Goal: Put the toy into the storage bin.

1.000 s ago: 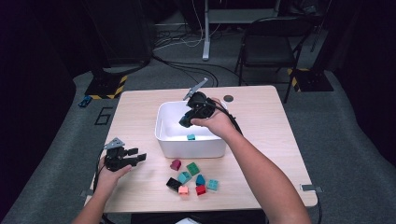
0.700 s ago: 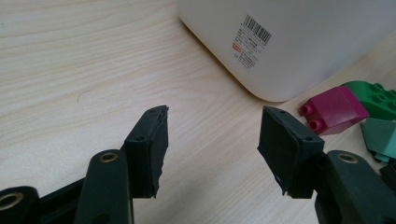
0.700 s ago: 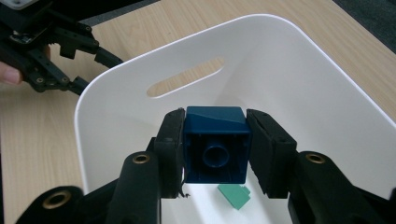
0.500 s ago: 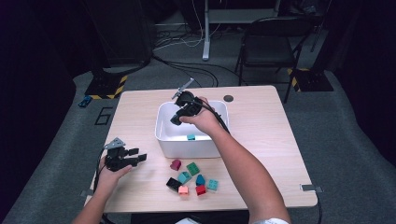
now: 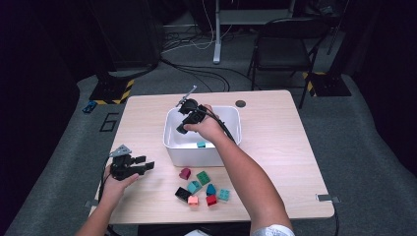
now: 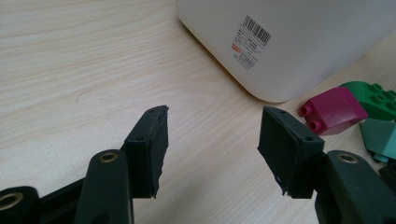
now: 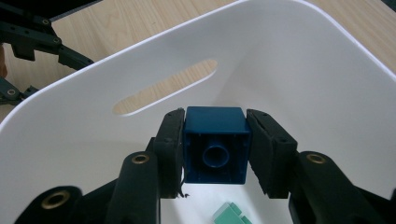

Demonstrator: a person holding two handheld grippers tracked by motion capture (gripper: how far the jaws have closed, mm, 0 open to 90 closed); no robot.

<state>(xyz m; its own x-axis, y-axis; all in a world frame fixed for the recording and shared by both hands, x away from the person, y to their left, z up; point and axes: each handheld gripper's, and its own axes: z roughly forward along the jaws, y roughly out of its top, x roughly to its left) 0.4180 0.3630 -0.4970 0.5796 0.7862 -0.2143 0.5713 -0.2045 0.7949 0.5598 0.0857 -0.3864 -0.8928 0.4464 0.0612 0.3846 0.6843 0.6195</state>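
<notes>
A dark blue block (image 7: pixel 215 145) is pinched between the jaws of the right gripper (image 7: pixel 215 149) over the white bin (image 5: pixel 231 118) — apparently for dropping beside a teal block (image 7: pixel 229 215) inside. The left gripper (image 6: pixel 212 144) is rested on the table (image 6: pixel 70 70), jaws spread and empty. A barcode sticker (image 6: pixel 250 42) is carried on the bin's wall — its print unreadable.

floor: grey carpet (image 5: pixel 373 147) | furniture: wooden table (image 5: pixel 280 147), black chair (image 5: pixel 282 49) | cables (image 5: pixel 196 44) | light: dim surroundings

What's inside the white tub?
Inside the white tub, the right gripper holds a blue block above a light green block on the bottom. The gripper and hand cover part of the floor.
</notes>
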